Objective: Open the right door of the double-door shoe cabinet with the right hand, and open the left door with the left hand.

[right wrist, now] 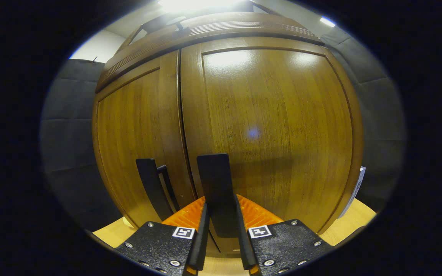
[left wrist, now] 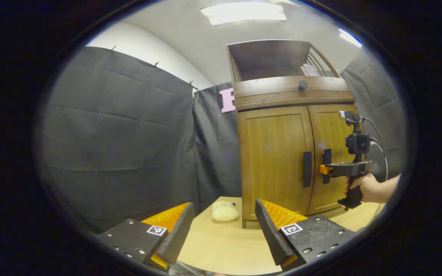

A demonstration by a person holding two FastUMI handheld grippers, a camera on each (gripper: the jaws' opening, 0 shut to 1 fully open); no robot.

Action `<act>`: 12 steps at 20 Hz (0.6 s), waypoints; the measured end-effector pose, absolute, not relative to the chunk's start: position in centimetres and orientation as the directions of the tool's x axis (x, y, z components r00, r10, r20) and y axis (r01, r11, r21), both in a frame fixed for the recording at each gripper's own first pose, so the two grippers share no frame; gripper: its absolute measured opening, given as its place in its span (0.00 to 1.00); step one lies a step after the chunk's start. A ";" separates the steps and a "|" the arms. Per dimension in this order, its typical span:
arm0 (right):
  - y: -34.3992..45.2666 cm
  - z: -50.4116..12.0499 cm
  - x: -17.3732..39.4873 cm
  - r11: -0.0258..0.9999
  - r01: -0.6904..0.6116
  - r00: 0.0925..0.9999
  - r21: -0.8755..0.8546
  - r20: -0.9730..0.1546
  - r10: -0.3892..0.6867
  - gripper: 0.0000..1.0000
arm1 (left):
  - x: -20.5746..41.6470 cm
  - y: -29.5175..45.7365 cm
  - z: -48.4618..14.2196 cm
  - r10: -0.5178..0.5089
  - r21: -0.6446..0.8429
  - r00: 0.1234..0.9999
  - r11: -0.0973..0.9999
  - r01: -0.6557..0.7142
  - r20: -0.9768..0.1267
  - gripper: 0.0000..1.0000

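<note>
- My right gripper [right wrist: 221,234] was pinching the right door handle [right wrist: 216,191], one finger pressed on each side of that dark upright bar, low on the door beside the seam where the two doors meet.
- I judged this hold was chosen because the handle is the only part that stands proud of the flat panel, so gripping it lets a pull swing the door.
- The right door [right wrist: 274,126] looked closed and flush with its neighbour; as I read it, the pull had not yet begun.
- In the left gripper view the same right gripper [left wrist: 324,170] met the handle from the side, a hand [left wrist: 363,188] wrapped round its grip.
- My left gripper [left wrist: 221,230] was spread wide, holding nothing, and hung well back from the cabinet over the surface [left wrist: 225,249].
- I think it waited there so the right door could swing freely first.
- The left door handle [left wrist: 307,169] stood untouched just beside the seam, on the left door [left wrist: 274,157], also closed.
- The shoe cabinet [left wrist: 282,96] stood at the surface's far edge, against the booth wall.
- A pale fluffy slipper [left wrist: 225,211] lay on the surface near the cabinet's front left corner, apart from both grippers.
</note>
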State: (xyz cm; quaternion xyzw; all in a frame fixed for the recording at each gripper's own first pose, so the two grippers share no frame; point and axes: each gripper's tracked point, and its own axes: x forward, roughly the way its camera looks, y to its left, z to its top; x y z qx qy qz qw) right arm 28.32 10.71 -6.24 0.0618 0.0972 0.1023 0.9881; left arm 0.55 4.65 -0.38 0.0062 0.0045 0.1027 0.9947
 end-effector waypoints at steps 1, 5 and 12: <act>10.6 -6.2 28.1 0.972 -0.195 0.958 0.131 -0.185 0.217 0.31 | 0.5 4.6 -0.3 0.202 0.012 0.979 0.979 -0.202 -0.006 0.96; 10.7 -6.0 27.3 0.967 -0.217 0.952 0.131 -0.191 0.240 0.29 | 0.4 4.4 -0.2 0.189 0.010 0.982 0.982 -0.189 0.005 0.96; 9.8 -5.8 24.4 0.967 -0.227 0.953 0.118 -0.178 0.245 0.28 | 0.1 3.9 0.0 0.146 0.012 0.989 0.989 -0.146 0.016 0.86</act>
